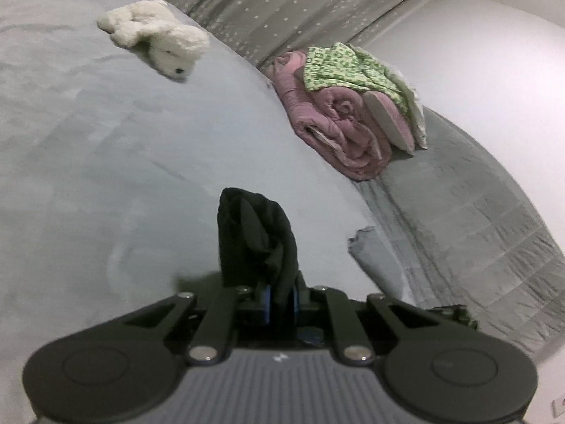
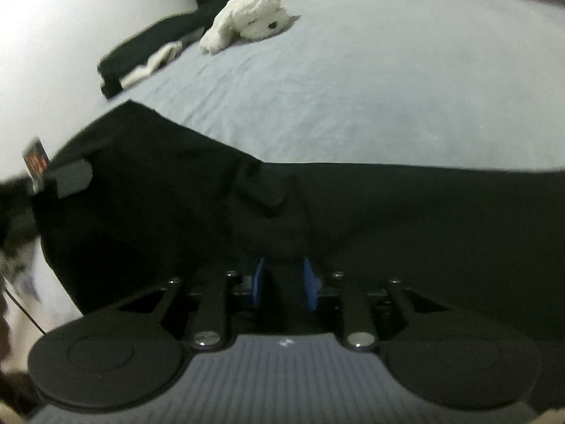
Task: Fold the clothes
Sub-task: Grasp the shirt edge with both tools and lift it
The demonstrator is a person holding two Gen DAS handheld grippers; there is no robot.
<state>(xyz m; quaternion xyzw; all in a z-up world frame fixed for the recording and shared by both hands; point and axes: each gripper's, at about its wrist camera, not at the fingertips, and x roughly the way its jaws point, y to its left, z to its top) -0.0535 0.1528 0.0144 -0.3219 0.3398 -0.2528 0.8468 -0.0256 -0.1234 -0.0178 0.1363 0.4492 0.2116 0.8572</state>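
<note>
Now black garment (image 2: 388, 212) sits pinched inside each hand-held gripper (image 2: 282, 284).

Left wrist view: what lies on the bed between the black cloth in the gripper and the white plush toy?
Nothing: only bare grey sheet separates the black cloth from the white plush toy in the left wrist view.

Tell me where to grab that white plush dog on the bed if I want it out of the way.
Grip the plush dog across its body, just behind the head. It lies flat on the bed with its limbs splayed, so that narrower middle should fit a claw best. Come from above, jaws across the body. Both claws are busy now: left claw and right claw each pinch the black garment.
</note>
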